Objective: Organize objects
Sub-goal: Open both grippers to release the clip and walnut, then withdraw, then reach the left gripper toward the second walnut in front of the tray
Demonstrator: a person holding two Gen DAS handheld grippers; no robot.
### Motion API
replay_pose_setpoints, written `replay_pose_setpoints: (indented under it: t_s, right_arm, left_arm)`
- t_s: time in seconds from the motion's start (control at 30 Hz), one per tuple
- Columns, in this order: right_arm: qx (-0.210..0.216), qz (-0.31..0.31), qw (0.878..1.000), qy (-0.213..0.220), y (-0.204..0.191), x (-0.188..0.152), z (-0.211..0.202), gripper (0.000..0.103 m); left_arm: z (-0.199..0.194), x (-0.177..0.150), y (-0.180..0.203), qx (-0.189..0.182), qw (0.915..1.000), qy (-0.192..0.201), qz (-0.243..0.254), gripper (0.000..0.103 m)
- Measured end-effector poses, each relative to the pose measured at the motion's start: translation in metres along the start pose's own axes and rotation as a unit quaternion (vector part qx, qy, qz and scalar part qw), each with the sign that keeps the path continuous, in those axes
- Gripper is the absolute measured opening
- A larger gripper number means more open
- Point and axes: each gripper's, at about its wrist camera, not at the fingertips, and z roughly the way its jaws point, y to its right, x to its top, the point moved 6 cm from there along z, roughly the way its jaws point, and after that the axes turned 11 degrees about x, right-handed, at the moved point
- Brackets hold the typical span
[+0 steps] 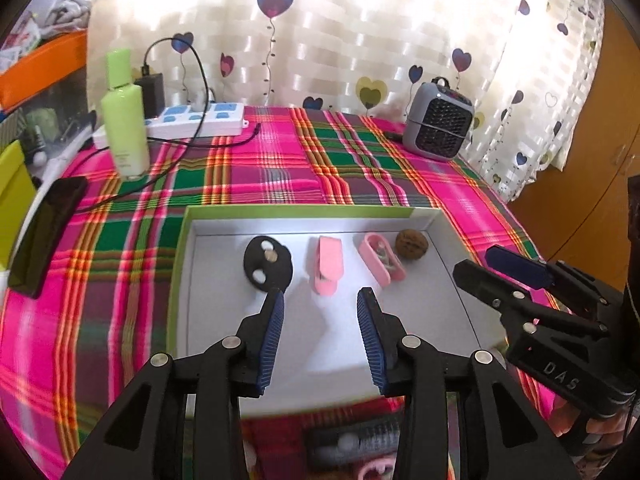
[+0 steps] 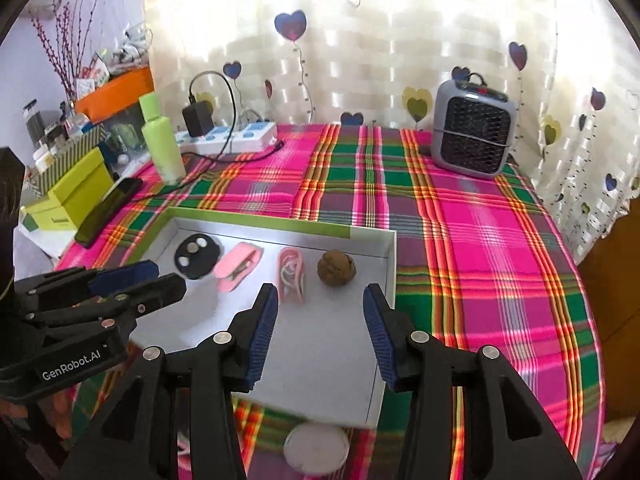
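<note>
- I see a plaid tablecloth [image 2: 480, 240] in pink and green covering the table.
- A grey fan heater [image 2: 474, 130] stands at the far right, against the heart-print curtain [image 2: 360, 40].
- A green bottle [image 1: 124, 120] stands upright at far left, just in front of a white power strip [image 1: 200, 120] with a black charger [image 2: 197, 120] plugged in.
- A dark phone [image 2: 110, 210] lies at the left edge, beside a lime box [image 2: 76, 196].
</note>
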Motion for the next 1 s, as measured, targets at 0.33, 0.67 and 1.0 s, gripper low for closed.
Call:
replay_pose_setpoints:
  t_s: [0.33,0.67,1.0]
  right_arm:
    - [0.017,0.009,1.000,0.020,-0.016,-0.026,-0.028,0.046]
    - [0.040,0.008,0.999,0.021,-0.029,-0.060,-0.037,0.046]
    - [0.061,-0.012,0.998,-0.001,-0.042,-0.085,-0.036,0.046]
  left_arm:
    - [-0.033,-0.031,-0.023,0.005,0.9992,0.016,-0.036,0.038]
    - [-0.053,-0.065,-0.048,0.012,0.9985,0.021,-0.048,0.041]
    - [-0.057,-0.090,-0.065,0.006,0.9979,0.018,-0.062,0.042]
